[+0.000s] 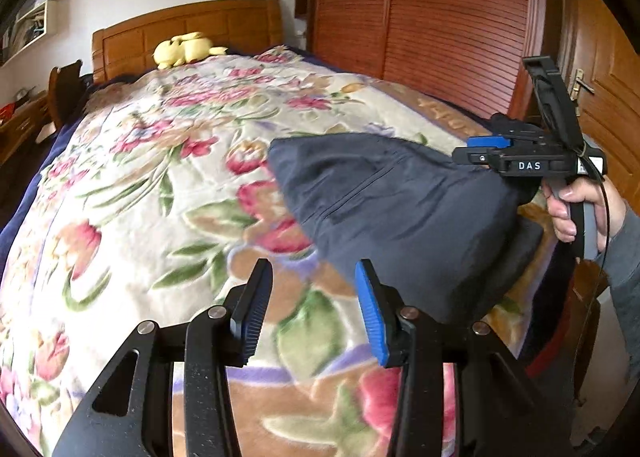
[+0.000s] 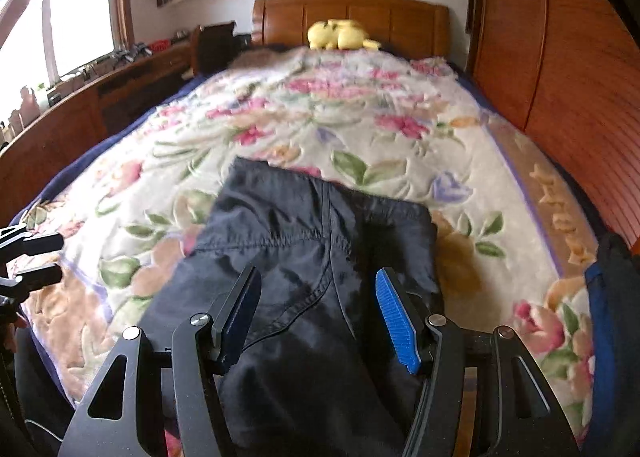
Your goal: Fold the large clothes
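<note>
A dark navy garment [image 1: 400, 209] lies folded on the flowered blanket [image 1: 160, 177] near the bed's foot. In the right wrist view the garment [image 2: 304, 225] shows seams and a pocket line. My left gripper [image 1: 314, 269] is open just left of the garment, with only blanket between its fingers. It appears again at the left edge as the left gripper [image 2: 60, 259]. My right gripper [image 2: 318, 277] is open above the garment's near part, pads apart and not pressing on the cloth. Seen from the side, the right gripper [image 1: 460, 151] hovers at the garment's right end, held by a hand [image 1: 576, 209].
A yellow plush toy [image 2: 340, 35] lies against the wooden headboard [image 2: 352, 13]. A slatted wooden wardrobe [image 1: 440, 17] runs along the bed's right side, with a door [image 1: 600, 77] beyond. A long wooden desk [image 2: 100, 97] stands under the window on the left.
</note>
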Available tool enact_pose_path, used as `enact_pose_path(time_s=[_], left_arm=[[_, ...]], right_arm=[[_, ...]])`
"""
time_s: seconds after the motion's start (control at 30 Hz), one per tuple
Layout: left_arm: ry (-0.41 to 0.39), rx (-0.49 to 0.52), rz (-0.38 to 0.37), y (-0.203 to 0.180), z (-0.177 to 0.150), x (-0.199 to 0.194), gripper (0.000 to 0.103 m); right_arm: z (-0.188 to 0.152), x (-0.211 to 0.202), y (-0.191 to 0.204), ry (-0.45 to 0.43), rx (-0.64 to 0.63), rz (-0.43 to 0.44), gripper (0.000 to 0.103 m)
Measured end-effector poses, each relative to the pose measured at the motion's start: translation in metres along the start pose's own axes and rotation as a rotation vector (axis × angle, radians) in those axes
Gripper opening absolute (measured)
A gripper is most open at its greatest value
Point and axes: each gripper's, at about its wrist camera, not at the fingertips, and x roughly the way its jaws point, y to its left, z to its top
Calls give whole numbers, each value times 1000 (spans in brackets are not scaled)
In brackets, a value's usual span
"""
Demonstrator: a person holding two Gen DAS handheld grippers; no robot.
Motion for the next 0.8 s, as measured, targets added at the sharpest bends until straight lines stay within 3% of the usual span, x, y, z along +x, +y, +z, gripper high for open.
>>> enact_pose_path(time_s=[0.3,0.7,0.73,0.8], left_arm=[[30,-48,8,17,-17,14,44],[34,-67,31,22,-26,21,44],[37,-67,28,21,-27,22,44],[38,-62,26,21,-27,24,44]], right_arm=[[-1,42,-1,137,7,40,62],[-10,71,-15,189,93,97,61],[-11,71,-14,186,82,104,58],[-11,69,-12,180,60,128,33]])
